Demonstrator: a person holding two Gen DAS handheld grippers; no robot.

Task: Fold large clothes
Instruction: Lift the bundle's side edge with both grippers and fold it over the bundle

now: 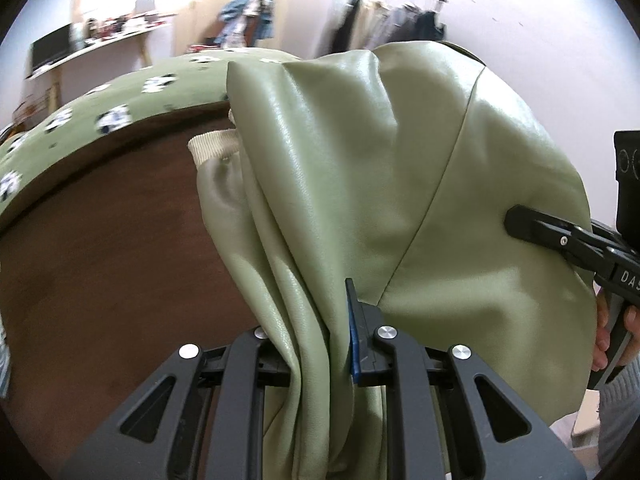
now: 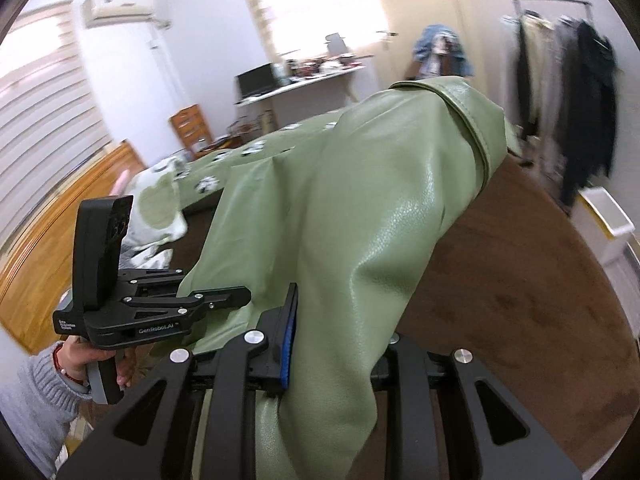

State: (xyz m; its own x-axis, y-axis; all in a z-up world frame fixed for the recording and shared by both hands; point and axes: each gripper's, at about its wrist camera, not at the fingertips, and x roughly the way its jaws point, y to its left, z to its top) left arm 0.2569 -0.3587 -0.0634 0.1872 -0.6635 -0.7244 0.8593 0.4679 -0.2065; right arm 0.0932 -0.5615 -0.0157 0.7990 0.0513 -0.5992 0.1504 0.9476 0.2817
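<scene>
A light green leather-look jacket (image 1: 360,184) with a cream ribbed cuff (image 1: 214,145) hangs lifted above the brown bed surface (image 1: 100,264). My left gripper (image 1: 320,344) is shut on a bunched fold of the jacket. My right gripper (image 2: 332,344) is shut on another part of the jacket (image 2: 380,200), whose collar edge (image 2: 476,128) points away. The right gripper also shows in the left wrist view (image 1: 560,236), at the jacket's right edge. The left gripper also shows in the right wrist view (image 2: 216,300), at the jacket's left edge.
A green flowered quilt (image 1: 120,92) lies across the far side of the bed. A clothes rack (image 2: 568,100) stands at the right wall, a white bin (image 2: 608,216) below it. A cluttered desk (image 2: 304,76) and a wooden chair (image 2: 192,128) stand beyond the bed.
</scene>
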